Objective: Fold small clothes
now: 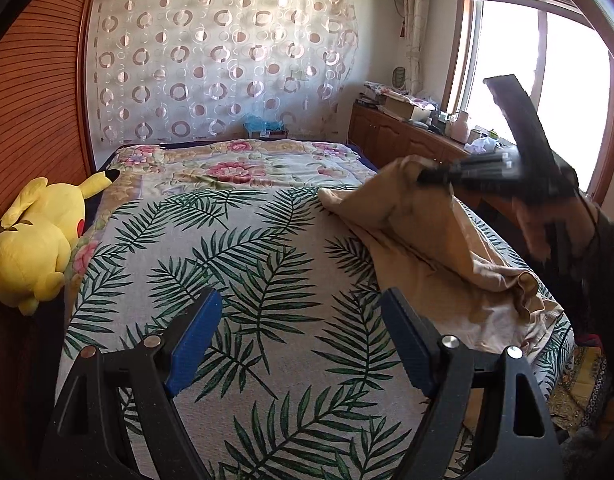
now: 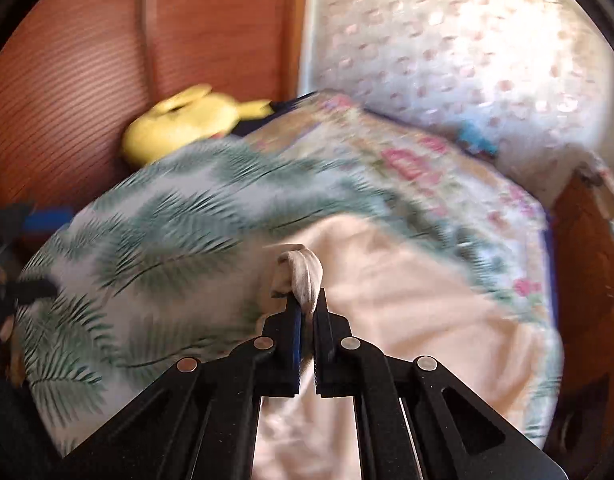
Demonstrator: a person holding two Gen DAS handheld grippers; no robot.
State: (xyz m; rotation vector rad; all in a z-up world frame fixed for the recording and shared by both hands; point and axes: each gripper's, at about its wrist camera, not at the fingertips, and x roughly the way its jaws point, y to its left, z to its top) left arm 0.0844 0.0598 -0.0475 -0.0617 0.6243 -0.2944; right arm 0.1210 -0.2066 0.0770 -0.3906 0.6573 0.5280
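bed [image 1: 267, 248]: leaf sheet, my fold surface. garment [image 1: 439, 240]: tan, right side of bed, one edge raised. right gripper [image 2: 307, 300]: jaws clamped on its hem; i judge a slow, taut lift best. left gripper [image 1: 303, 340]: jaws wide, empty. left view alone shows the drape; right view, the pinch.

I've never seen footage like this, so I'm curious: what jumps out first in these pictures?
Probably the bright yellow plush toy lying at the left edge of the bed, against the wooden wall. Next, the palm-leaf bedspread with a tan garment heaped on its right side. The right gripper is pinched shut on a bit of that garment and lifts it, while the left gripper hangs open above the bedspread.
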